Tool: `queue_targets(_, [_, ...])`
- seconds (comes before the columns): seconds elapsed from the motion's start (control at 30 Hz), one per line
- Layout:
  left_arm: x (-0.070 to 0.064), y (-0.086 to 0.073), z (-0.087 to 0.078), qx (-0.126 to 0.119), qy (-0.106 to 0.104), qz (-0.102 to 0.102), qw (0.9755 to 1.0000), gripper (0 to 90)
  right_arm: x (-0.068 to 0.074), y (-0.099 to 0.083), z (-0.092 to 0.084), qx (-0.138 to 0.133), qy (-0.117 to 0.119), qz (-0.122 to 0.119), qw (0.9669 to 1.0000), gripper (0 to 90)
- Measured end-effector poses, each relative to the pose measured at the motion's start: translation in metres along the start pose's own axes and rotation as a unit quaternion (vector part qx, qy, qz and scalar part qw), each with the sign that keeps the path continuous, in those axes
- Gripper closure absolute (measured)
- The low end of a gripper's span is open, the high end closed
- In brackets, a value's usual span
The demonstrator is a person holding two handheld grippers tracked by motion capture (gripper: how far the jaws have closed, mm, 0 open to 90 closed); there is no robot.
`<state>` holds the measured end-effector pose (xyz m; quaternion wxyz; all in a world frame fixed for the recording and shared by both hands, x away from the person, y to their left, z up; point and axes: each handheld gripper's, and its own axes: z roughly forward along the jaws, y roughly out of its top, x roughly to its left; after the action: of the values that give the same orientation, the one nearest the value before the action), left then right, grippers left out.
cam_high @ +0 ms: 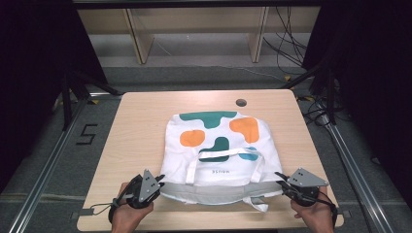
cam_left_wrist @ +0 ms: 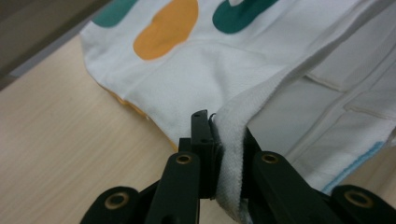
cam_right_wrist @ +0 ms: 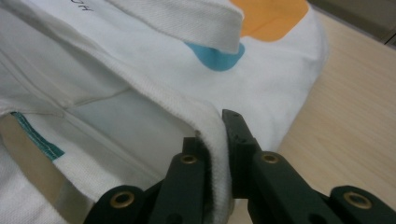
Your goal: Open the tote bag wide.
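Observation:
A white tote bag (cam_high: pixel 218 150) with green, orange and blue blobs lies flat on the wooden table (cam_high: pixel 141 126), its mouth towards the person. My left gripper (cam_high: pixel 158 184) is shut on the bag's upper rim at its near left corner, and the hem (cam_left_wrist: pixel 229 154) runs between the jaws. At the near right corner my right gripper (cam_high: pixel 281 180) is shut on the same rim (cam_right_wrist: pixel 212 140). The mouth gapes a little, showing the pale lining (cam_left_wrist: pixel 322 107) inside. One handle (cam_high: pixel 223 155) lies on top of the bag; another handle (cam_high: pixel 255 201) pokes out below the mouth.
A round cable hole (cam_high: pixel 241 102) sits near the table's far edge. Bare tabletop surrounds the bag on the left, right and far sides. Beyond the table stand wooden shelving (cam_high: pixel 194 29) and loose cables (cam_high: pixel 291 48) on the floor.

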<state>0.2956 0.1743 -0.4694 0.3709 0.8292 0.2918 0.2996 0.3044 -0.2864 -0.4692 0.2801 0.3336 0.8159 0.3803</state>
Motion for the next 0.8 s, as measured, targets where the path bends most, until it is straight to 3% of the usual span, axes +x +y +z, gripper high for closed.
queue_targets(0.07, [0.002,0.006,-0.004,-0.029,0.006,0.008,0.9995,84.0,-0.002,0.005,-0.004,-0.011,-0.006,0.01,0.9999,86.7])
queue_targets(0.2, [0.007,0.018,-0.007,-0.048,0.016,0.027,0.9984,84.5,-0.011,0.017,-0.011,-0.042,-0.014,-0.012,0.9989,87.3])
queue_targets(0.23, [0.01,0.021,-0.006,-0.059,0.022,0.026,0.9977,84.7,-0.012,0.02,-0.012,-0.05,-0.019,-0.005,0.9986,87.5])
queue_targets(0.3, [0.018,0.028,-0.003,-0.067,0.023,0.014,0.9974,85.2,-0.016,0.027,-0.014,-0.056,-0.019,-0.018,0.9981,88.0])
queue_targets(0.37, [0.025,0.037,-0.003,-0.087,0.018,0.004,0.996,85.3,-0.017,0.037,-0.014,-0.071,-0.028,-0.018,0.9969,88.0])
queue_targets(0.43, [0.027,0.042,-0.005,-0.092,0.02,0.0,0.9955,85.3,-0.019,0.043,-0.016,-0.075,-0.026,-0.023,0.9966,88.0])
queue_targets(0.53, [0.036,0.062,-0.012,-0.113,0.036,-0.005,0.9929,85.3,-0.025,0.065,-0.02,-0.097,-0.034,-0.028,0.9944,88.2])
queue_targets(0.63, [0.046,0.073,-0.017,-0.135,0.032,-0.025,0.99,85.3,-0.031,0.079,-0.025,-0.11,-0.042,-0.031,0.9926,88.3])
queue_targets(0.8, [0.053,0.081,-0.022,-0.15,0.032,-0.034,0.9876,85.5,-0.038,0.095,-0.033,-0.117,-0.051,-0.043,0.9909,88.4])
